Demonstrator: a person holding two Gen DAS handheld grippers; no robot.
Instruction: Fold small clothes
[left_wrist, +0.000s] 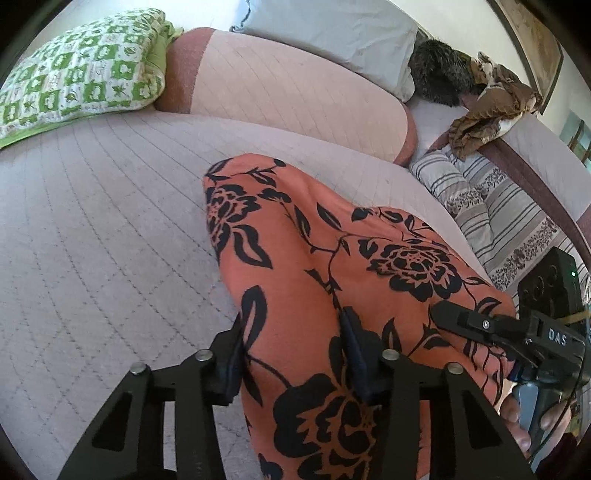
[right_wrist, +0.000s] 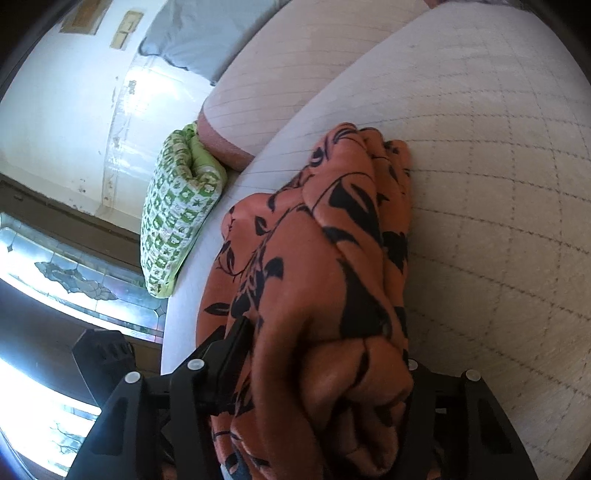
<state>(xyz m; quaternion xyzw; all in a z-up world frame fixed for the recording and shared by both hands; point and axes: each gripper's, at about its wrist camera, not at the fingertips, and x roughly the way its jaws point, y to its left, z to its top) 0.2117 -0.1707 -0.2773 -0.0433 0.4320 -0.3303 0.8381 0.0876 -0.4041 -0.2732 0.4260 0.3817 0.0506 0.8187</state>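
Garment (left_wrist: 314, 258): soft matt orange cloth, black floral print.
Bedcover (left_wrist: 92, 240): matt quilted fabric, stitched grid.
Left gripper (left_wrist: 295, 354): matt black plastic, shiny metal pins.
Pillow (left_wrist: 77, 77), 10 o'clock: green-checked quilted cotton.

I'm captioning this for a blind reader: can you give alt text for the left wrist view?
The left gripper closes on a fold of orange cloth with black flowers, lying on a quilted bed. The right gripper enters from the right.

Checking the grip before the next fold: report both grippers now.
Left gripper: shut on the orange flowered garment.
Right gripper: shut on the same garment, bunched between its jaws.
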